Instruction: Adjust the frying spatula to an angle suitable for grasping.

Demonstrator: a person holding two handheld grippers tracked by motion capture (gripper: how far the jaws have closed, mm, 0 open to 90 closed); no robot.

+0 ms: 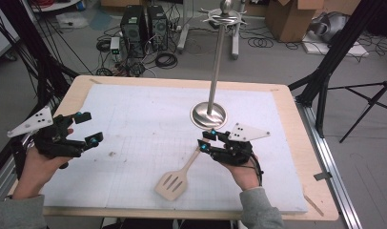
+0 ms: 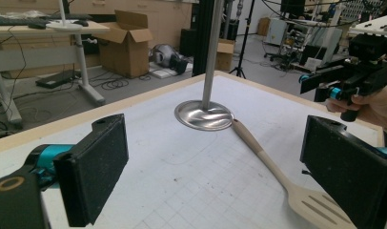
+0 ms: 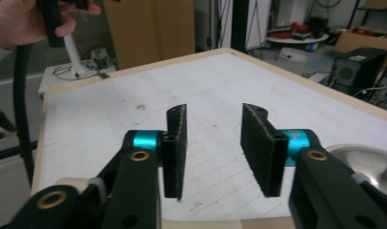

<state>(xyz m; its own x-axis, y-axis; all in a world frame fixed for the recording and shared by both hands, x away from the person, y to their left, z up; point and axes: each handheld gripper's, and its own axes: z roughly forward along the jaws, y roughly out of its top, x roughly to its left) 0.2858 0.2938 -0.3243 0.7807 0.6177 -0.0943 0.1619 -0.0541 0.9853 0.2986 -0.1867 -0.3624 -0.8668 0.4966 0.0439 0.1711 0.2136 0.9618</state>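
Note:
A pale wooden slotted spatula (image 1: 173, 182) lies flat on the white mat, its handle running up and right toward a steel stand's round base (image 1: 208, 115). My right gripper (image 1: 207, 140) hovers over the handle's end, jaws open, nothing between them. In the right gripper view the gripper (image 3: 214, 113) is open over the mat, and a strip of the spatula (image 3: 215, 223) shows below the jaws. My left gripper (image 1: 88, 129) is held wide open near the table's left edge, away from the spatula. Between the left gripper's (image 2: 218, 128) jaws I see the spatula (image 2: 272, 167) and the stand base (image 2: 204, 116).
The stand's thin pole (image 1: 217, 62) rises high from its base to a small top disc. The white gridded mat (image 1: 144, 119) covers most of the wooden table (image 1: 310, 162). Computer towers, cables, boxes and tripod legs stand on the floor beyond.

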